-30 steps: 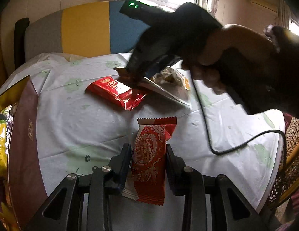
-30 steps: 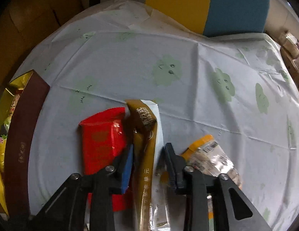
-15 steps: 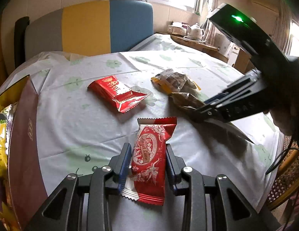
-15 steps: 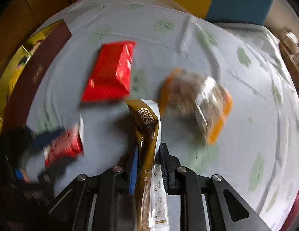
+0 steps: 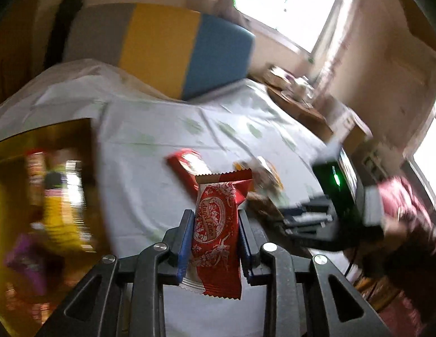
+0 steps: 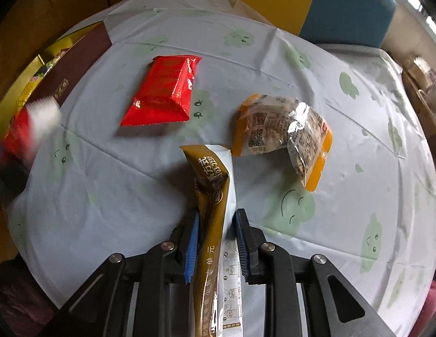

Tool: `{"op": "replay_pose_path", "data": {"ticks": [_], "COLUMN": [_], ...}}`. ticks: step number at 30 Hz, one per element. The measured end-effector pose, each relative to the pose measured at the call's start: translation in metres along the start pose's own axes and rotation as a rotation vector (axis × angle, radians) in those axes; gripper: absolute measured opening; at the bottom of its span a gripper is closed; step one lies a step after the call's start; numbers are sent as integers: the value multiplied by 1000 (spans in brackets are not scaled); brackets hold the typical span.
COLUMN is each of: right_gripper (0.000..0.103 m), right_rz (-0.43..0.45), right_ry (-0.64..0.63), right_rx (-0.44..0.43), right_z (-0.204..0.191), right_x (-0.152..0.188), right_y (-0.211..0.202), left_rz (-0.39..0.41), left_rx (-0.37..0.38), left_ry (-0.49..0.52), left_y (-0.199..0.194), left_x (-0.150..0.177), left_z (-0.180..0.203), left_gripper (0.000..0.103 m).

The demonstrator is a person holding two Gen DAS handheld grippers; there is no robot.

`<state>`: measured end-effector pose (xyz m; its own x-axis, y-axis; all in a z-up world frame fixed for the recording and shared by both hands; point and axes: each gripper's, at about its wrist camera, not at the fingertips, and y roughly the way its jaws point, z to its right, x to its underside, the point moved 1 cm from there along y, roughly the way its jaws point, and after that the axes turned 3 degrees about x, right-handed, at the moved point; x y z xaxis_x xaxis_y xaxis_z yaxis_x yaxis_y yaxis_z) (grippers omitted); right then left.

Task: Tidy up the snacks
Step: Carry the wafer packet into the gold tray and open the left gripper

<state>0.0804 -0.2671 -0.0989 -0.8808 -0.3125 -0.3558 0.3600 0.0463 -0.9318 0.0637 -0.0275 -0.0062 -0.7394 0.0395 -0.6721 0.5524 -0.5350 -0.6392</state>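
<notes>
Aloft between the blue pads of the left gripper (image 5: 215,241), the red patterned snack packet (image 5: 216,233) was clamped at its middle, long axis running away from the camera with its crimped top edge farthest out. The right gripper (image 6: 215,238) was closed on a long gold-and-white sachet (image 6: 215,196), its long axis likewise along the fingers and its folded tip pointing out over the table. Below lay a round table under a pale cloth printed with green smiling clouds (image 6: 344,168), bearing a plain red packet (image 6: 164,90) and, well apart from it, a clear-and-orange packet (image 6: 282,129). A gold-lined box (image 5: 21,146) of snacks sat at the table's left edge; a grey, yellow and blue chair back (image 5: 161,53) and bright windows (image 5: 288,5) stood beyond. Compared with a second earlier, the red packet had left the cloth and the left view had swung toward the box.
</notes>
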Motion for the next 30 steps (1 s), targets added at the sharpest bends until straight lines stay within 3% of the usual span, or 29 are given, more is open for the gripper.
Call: {"op": "replay_pose_path", "data": {"ticks": [8,15,21,25,30], "right_gripper": [25,25,25,25,25], "right_rz": [8,10,10,9,9], "right_ry": [-21,-22,-18,-14,-14], "right_rx": [25,32,28,24,24], "right_z": [-12,-13,-12,-11,-10], "right_x": [-4,-4,-4,-5,-5], "right_y": [2,1,2,2,1], "left_rz": [53,19,15,-44,-41], "left_rx": [-149,-272,-330,-314,-354], "left_ry": [-308,-529,-584,-617,-559], "left_y": [-50,-50,-31,-8,-12], "left_x": [-24,-30,-42,-40,-32], "left_z": [-105,-189,-222,-236,-232], "left_gripper": [30,30,30,33,33]}}
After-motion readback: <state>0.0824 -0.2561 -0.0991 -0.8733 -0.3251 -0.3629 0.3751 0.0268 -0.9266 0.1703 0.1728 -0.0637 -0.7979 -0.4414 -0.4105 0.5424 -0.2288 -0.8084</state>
